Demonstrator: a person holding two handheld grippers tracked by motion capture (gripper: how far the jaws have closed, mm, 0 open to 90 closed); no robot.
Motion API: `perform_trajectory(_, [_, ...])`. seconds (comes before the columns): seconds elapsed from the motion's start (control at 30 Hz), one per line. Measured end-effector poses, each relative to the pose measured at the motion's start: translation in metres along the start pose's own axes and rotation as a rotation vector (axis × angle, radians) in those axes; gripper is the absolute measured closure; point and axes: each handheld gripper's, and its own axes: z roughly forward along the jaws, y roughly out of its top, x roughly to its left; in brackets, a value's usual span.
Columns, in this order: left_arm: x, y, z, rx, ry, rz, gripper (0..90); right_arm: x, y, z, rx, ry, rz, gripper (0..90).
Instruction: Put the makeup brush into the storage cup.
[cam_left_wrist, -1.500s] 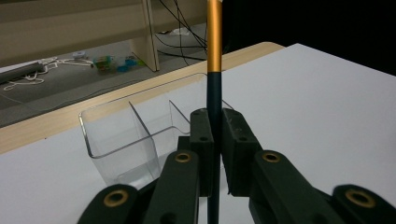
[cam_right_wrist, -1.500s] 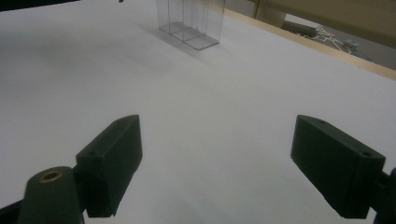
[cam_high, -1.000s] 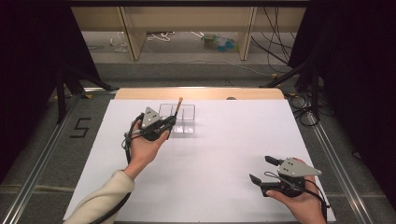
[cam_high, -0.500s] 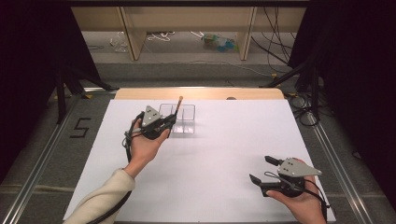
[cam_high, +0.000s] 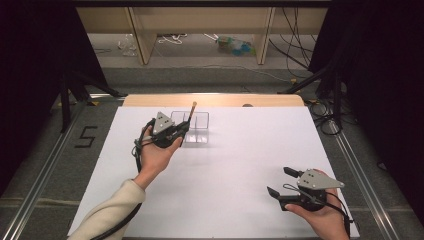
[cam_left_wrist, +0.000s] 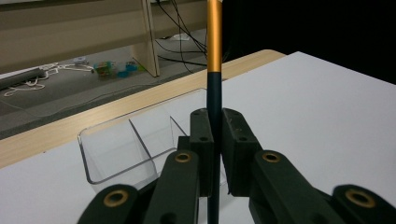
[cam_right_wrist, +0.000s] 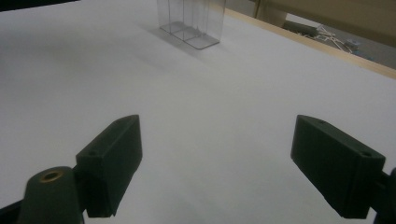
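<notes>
Left gripper view: left tongs (cam_left_wrist: 214, 154) hide the pen's (cam_left_wrist: 214, 56) lower shaft.

A: The pen (cam_left_wrist: 214, 70) in the left gripper (cam_left_wrist: 214, 154): which colours?

B: Dark navy, close to black, on the lower barrel; metallic orange-gold above. The gripper is black with brass-coloured rivets and, in the high view, a grey plate.

A: And at 11 o'clock from the jaws?

B: The organiser box (cam_left_wrist: 126, 144) is clear, colourless plastic. The table sheet (cam_high: 235, 165) is plain white with a pale wood edge (cam_high: 215, 100) at 12 o'clock.

A: At 5 o'clock in the high view?

B: The right gripper (cam_high: 280, 182): black, grey plate. The sleeve (cam_high: 112, 210) at 7 o'clock is cream.
</notes>
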Motion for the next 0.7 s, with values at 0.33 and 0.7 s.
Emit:
perform_trajectory(0.33, [-0.0003, 0.0026, 0.0013, -0.007, -0.001, 0.000, 83.4, 0.0001, -0.0001, 0.0002, -0.001, 0.003, 0.004, 17.6])
perform_trajectory(0.7, [-0.0011, 0.0051, 0.0031, -0.009, -0.004, -0.003, 83.4, 0.0001, 0.0001, -0.0006, 0.010, 0.001, 0.004, 17.6])
